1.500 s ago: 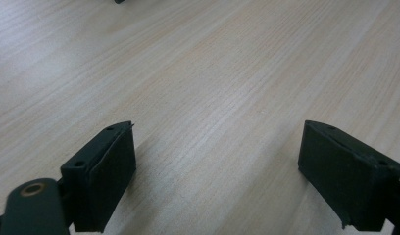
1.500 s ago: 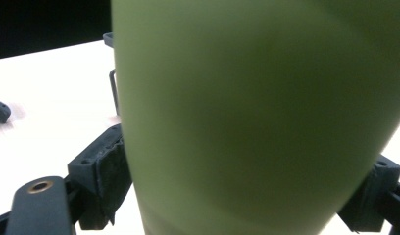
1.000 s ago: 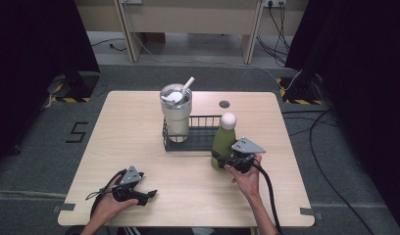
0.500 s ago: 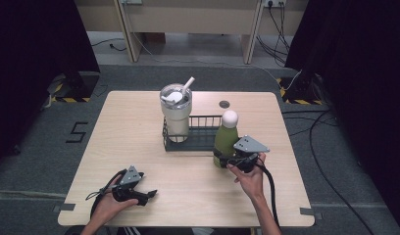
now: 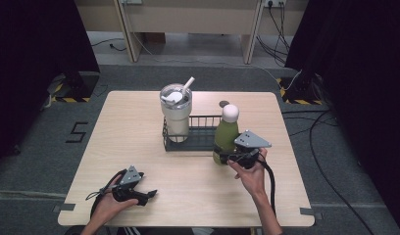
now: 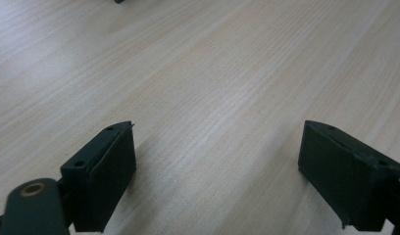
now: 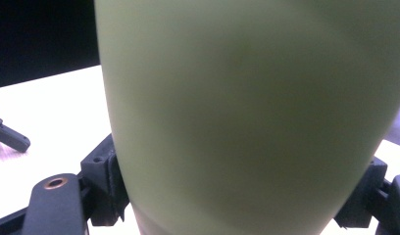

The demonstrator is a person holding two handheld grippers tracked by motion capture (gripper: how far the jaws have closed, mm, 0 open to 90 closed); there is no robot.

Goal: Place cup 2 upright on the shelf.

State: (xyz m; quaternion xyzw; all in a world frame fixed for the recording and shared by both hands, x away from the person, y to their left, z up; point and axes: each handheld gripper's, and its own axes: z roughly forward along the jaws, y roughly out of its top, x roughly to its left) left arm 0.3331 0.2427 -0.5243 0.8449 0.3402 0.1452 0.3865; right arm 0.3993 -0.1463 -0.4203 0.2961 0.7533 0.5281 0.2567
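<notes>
Green is what the right tool [image 5: 234, 157] is clenching: its jaws are pressing both sides of the bottle [image 5: 225, 136] low on the body, as the right gripper view [image 7: 247, 117] is showing. Compared with a second ago, the bottle is sitting a little higher against the rack [image 5: 200, 139], so it is probably being lifted off the tabletop [image 5: 139, 122], likely toward the free bay beside the tumbler [image 5: 176, 111] at 9 o'clock of it. The bottle is hanging upright at the rack's 3 o'clock end, close to the wire. The right hand is gripping from 5 o'clock, wrist level, forearm running back to the near edge. The left tool [image 5: 146, 196] is lying released at 7 o'clock, jaws gaping over bare wood.
</notes>
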